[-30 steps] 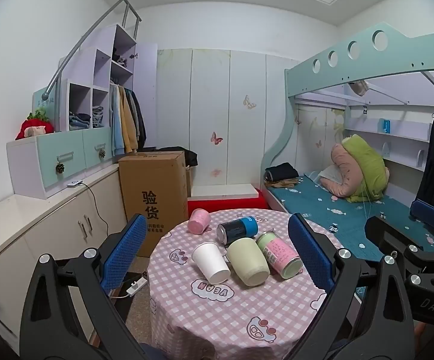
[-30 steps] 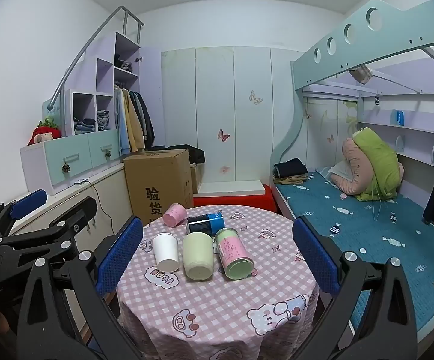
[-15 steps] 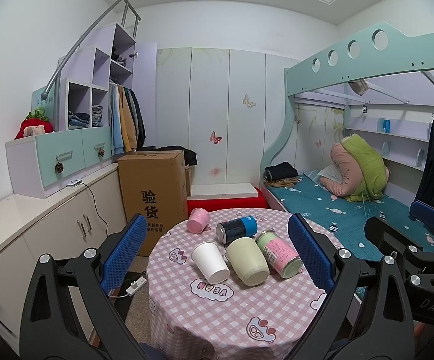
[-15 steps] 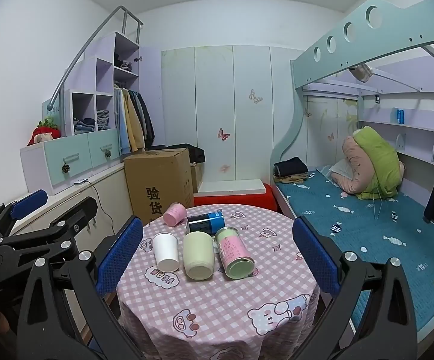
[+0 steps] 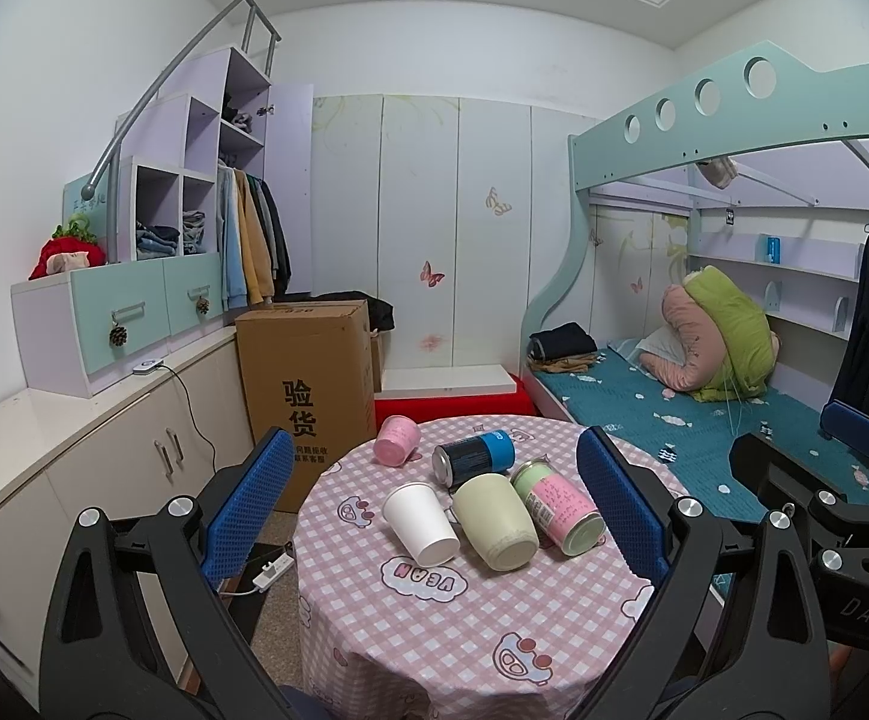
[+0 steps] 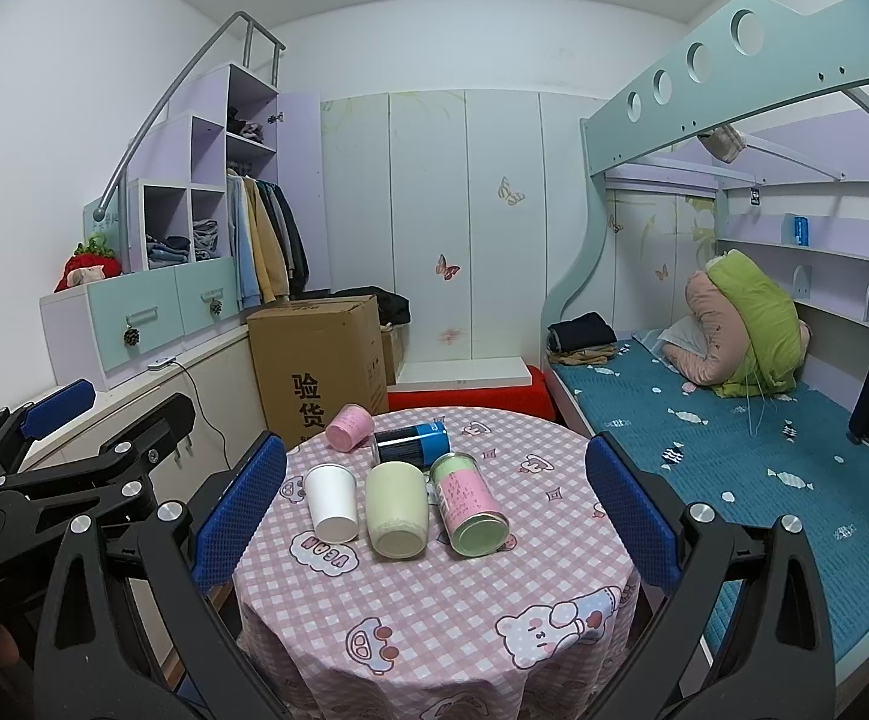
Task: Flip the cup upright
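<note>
Several cups lie on their sides on a round table with a pink checked cloth (image 5: 434, 630) (image 6: 434, 588): a white paper cup (image 5: 420, 521) (image 6: 331, 503), a pale green cup (image 5: 496, 529) (image 6: 396, 507), a green-and-pink cup (image 5: 556, 506) (image 6: 469, 502), a dark blue can-like cup (image 5: 473, 456) (image 6: 410, 445) and a small pink cup (image 5: 397, 440) (image 6: 347, 427). My left gripper (image 5: 434, 504) is open and empty, held back from the table. My right gripper (image 6: 434, 504) is open and empty too, likewise short of the cups.
A cardboard box (image 5: 308, 396) stands behind the table to the left, beside a low cabinet (image 5: 74, 456). A bunk bed with a teal mattress (image 6: 734, 450) runs along the right. A red-and-white platform (image 5: 452, 396) sits behind the table.
</note>
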### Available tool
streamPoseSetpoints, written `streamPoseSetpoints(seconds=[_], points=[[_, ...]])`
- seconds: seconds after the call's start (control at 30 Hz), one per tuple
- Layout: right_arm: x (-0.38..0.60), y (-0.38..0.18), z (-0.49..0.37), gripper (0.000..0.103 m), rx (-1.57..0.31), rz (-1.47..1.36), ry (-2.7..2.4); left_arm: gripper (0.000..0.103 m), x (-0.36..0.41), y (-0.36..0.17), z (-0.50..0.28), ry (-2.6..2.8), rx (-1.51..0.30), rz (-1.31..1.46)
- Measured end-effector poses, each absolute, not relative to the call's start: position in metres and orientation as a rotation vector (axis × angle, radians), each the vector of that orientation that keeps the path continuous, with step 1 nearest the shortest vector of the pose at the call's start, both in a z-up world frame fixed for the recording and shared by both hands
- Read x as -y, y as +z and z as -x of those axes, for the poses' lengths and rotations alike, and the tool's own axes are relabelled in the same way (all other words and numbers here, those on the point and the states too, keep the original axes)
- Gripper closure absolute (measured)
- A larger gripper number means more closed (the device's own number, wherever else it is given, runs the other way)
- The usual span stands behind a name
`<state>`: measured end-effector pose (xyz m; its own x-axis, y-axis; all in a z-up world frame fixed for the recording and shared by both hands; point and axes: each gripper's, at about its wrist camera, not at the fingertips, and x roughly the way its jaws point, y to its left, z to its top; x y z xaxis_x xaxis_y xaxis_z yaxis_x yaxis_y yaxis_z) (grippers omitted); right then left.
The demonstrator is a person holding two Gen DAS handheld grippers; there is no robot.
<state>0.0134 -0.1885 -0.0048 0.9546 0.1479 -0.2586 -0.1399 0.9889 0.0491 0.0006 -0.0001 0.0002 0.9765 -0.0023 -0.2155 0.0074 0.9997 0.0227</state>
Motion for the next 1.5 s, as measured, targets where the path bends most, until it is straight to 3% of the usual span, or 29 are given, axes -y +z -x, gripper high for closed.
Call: streamPoseSetpoints(seconds=[1.5], points=[[0.191,-0.019,-0.032,0.007,-0.292,-0.045,0.148,0.007,0.004,-0.007,-0.021,-0.01,-0.242,-0.033]])
